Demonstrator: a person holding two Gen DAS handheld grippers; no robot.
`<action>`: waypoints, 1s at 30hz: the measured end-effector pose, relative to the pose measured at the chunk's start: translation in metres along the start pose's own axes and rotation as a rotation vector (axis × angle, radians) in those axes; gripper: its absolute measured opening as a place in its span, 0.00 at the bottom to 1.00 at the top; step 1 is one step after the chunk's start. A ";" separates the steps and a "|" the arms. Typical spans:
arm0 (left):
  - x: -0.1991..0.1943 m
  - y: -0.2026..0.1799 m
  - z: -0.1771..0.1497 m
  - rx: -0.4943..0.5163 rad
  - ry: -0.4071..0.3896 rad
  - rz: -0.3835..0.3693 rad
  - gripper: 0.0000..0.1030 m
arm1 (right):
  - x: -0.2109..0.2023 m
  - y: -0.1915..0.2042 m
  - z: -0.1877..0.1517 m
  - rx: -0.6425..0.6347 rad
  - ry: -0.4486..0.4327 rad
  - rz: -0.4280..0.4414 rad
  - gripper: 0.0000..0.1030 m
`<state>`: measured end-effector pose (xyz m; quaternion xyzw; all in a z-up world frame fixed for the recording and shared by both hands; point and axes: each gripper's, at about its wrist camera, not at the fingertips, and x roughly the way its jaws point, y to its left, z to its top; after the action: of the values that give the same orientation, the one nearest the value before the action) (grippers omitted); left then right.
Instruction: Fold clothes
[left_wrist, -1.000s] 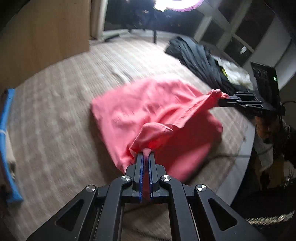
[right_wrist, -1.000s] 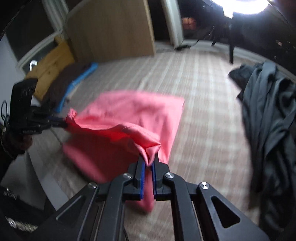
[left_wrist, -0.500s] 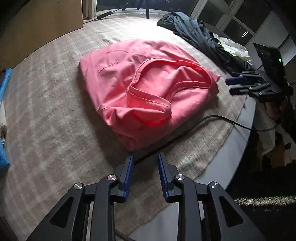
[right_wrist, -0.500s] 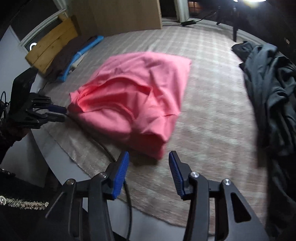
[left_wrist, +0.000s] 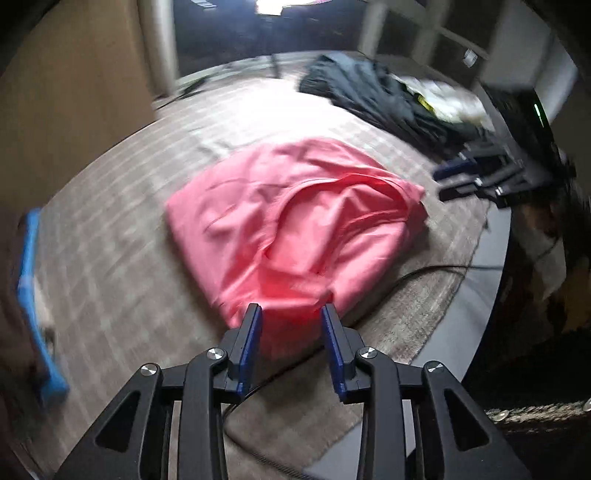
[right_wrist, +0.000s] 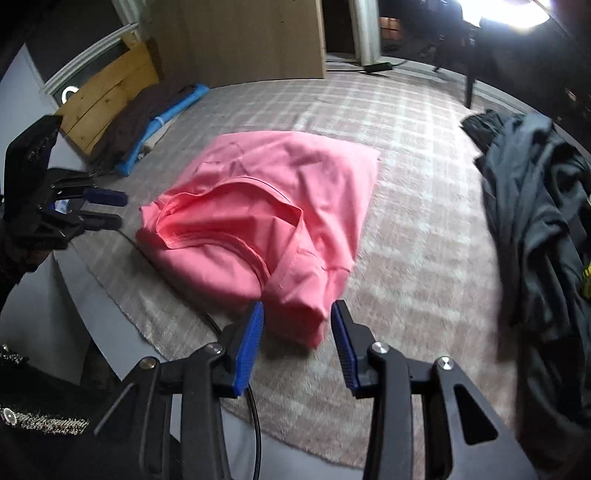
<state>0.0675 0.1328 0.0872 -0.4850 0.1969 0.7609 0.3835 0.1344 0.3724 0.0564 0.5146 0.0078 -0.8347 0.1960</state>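
**A:** Checking both wrist views, near to far. What do the fingers have?

**B:** Nothing. Left gripper (left_wrist: 291, 325) has its fingers (left_wrist: 250, 334) spread wide, empty, with the near corner of the pink shirt (left_wrist: 295, 221) showing in the gap between them. Can't tell if the pads touch the cloth. Right gripper (right_wrist: 297, 325) same: blue fingers (right_wrist: 248, 341) wide apart, holding nothing, near folded corner of the pink shirt (right_wrist: 266, 206) sitting between the tips.

**A:** Shirt state?

**B:** Lying roughly folded on the checked rug (right_wrist: 406, 184) that covers the surface (right_wrist: 74, 295). Rumpled, with a curved hem line across the top layer. Small dark print near the far left edge in the right view. Left view is motion-blurred, so detail there is poor.

**A:** Anything under it?

**B:** Black cable (right_wrist: 255, 424) runs along the near rug edge and goes under the shirt's near side.

**A:** Each gripper visible from the other?

**B:** Yes. Left one shows at the left in the right view, right one at the right in the left view, both off the shirt's side corners, fingers parted.

**A:** Further out?

**B:** Dark clothes pile (right_wrist: 535, 221) on the right of the rug, well apart from the shirt. Blue roll (right_wrist: 162, 122) and a wooden board (right_wrist: 107, 99) far left. Bright lamp (right_wrist: 506, 11) at the back.
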 end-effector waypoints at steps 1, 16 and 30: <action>0.007 -0.004 0.002 0.033 0.011 -0.002 0.30 | 0.002 0.004 0.002 -0.033 0.004 -0.004 0.37; 0.020 0.023 0.010 0.041 0.090 -0.130 0.06 | 0.015 0.006 0.022 -0.245 0.086 -0.014 0.06; -0.015 0.049 -0.010 -0.044 0.064 -0.124 0.27 | -0.036 0.004 0.044 -0.167 0.055 0.137 0.15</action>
<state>0.0383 0.0895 0.0925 -0.5286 0.1621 0.7239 0.4126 0.1120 0.3705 0.1087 0.5186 0.0474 -0.8012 0.2947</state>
